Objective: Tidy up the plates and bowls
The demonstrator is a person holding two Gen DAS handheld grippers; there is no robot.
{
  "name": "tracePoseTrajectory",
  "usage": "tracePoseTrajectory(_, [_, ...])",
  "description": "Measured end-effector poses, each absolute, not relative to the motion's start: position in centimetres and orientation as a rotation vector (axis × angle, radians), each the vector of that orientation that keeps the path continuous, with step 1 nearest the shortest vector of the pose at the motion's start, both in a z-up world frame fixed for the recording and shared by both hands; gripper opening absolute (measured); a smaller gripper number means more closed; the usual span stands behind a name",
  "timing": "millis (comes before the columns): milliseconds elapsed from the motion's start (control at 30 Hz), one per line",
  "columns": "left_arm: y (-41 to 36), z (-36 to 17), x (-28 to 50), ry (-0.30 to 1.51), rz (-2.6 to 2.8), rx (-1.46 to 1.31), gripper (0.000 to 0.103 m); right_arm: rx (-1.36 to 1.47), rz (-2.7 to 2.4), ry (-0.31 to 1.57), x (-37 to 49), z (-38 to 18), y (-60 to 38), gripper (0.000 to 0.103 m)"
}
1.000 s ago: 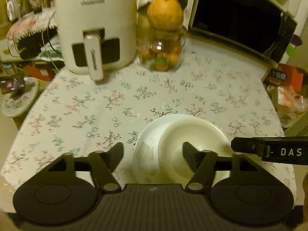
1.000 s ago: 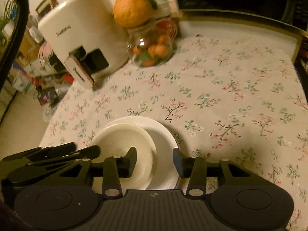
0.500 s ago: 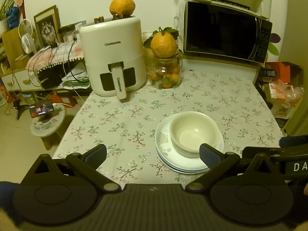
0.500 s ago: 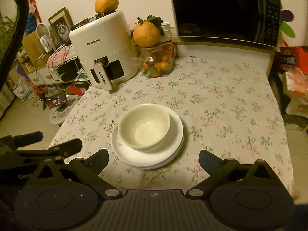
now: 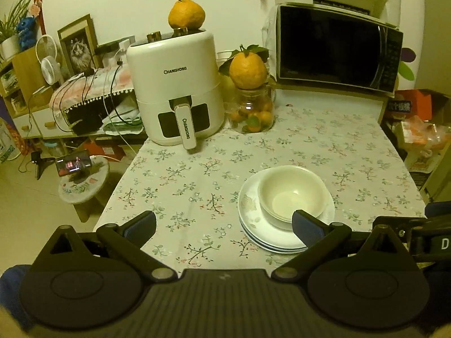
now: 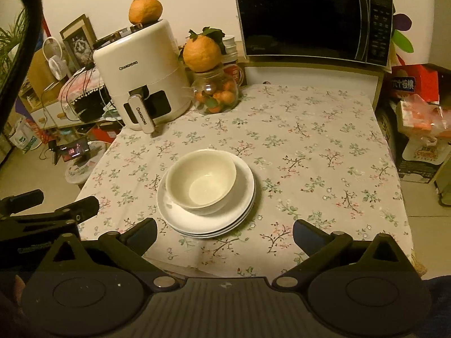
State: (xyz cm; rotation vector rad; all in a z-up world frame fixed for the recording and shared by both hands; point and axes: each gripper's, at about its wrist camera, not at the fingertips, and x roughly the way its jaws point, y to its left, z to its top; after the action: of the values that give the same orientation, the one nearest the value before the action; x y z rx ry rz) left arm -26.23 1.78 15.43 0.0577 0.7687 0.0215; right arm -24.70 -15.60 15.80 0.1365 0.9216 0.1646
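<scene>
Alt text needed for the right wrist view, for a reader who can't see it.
White bowls sit nested on a stack of white plates on a floral tablecloth, with the open, empty right gripper in front. Behind stand an air fryer, a jar of oranges and a microwave.

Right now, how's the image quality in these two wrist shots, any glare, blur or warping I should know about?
Left wrist view: dim yellow light, sharp, fisheye bows the microwave and darkens the corners; soft sheen inside the bowl. Right wrist view: same warm cast, no blur, the plates throw a shadow toward the camera, the tablecloth print reads clearly.
</scene>
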Motion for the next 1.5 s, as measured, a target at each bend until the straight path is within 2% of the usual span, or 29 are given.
tracePoseTrajectory(1500, [1.03,15.16,-25.98,0.802,-0.039,0.032,0.103,0.151,0.161,0.94,-24.42,14.94,-15.89,0.101])
